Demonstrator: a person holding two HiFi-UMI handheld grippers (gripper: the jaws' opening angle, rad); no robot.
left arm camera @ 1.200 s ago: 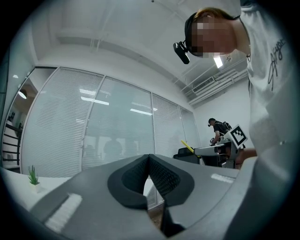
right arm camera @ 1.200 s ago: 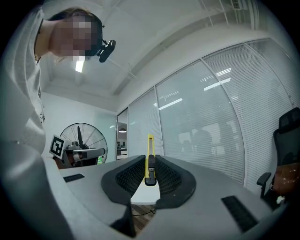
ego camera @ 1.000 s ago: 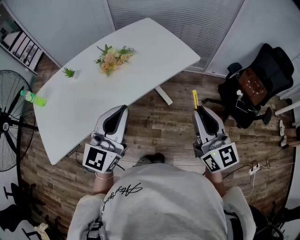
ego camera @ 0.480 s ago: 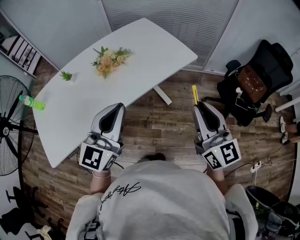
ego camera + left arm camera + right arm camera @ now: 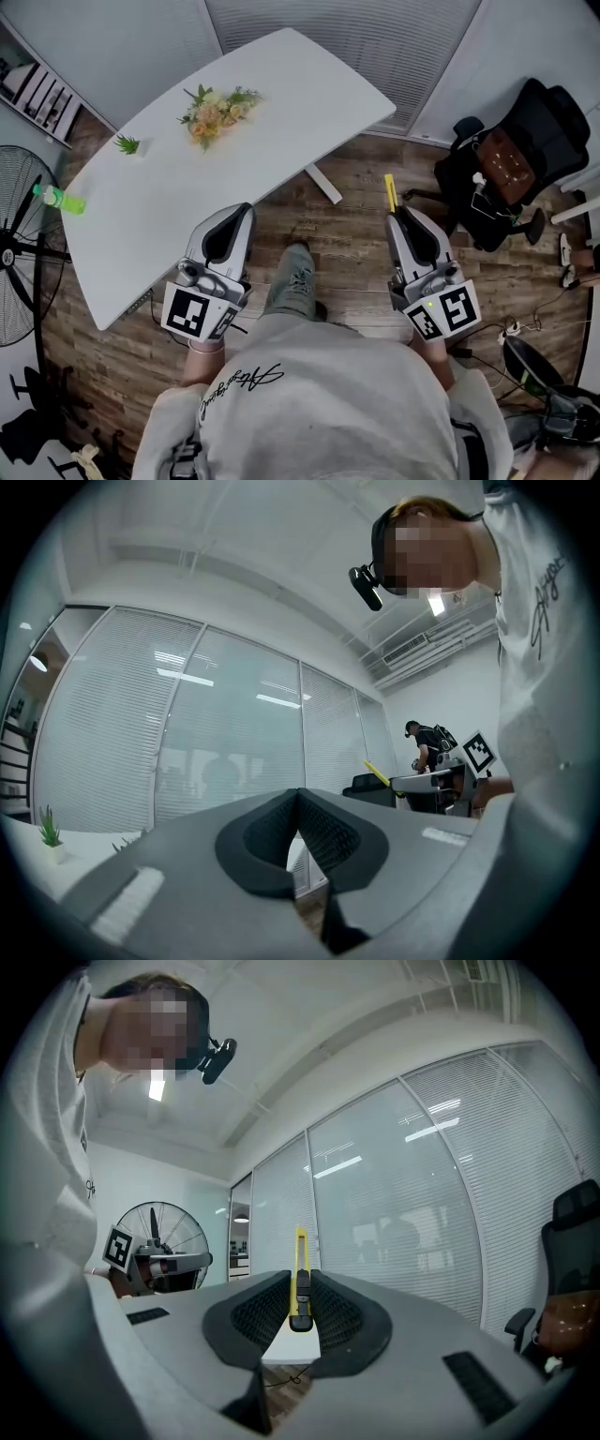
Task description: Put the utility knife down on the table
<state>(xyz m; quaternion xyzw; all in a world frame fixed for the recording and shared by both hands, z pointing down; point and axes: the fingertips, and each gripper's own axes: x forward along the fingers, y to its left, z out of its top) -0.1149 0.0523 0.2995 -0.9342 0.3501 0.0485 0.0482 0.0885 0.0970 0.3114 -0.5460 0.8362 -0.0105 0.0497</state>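
Knife (image 5: 299,1258) clamped in right tool (image 5: 399,217).

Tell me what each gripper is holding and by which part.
The right gripper clamps the yellow utility knife near its rear end, the rest jutting forward. The left gripper is shut, empty.

light was bright and even — ceiling strips showed as pale streaks (image 5: 419,1132) on the glass wall (image 5: 234,752). the white table (image 5: 281,84) was bright, and shadows on the floor (image 5: 347,234) were soft. both gripper views curved hard toward dark, round edges — the nearest foreground was out of focus.
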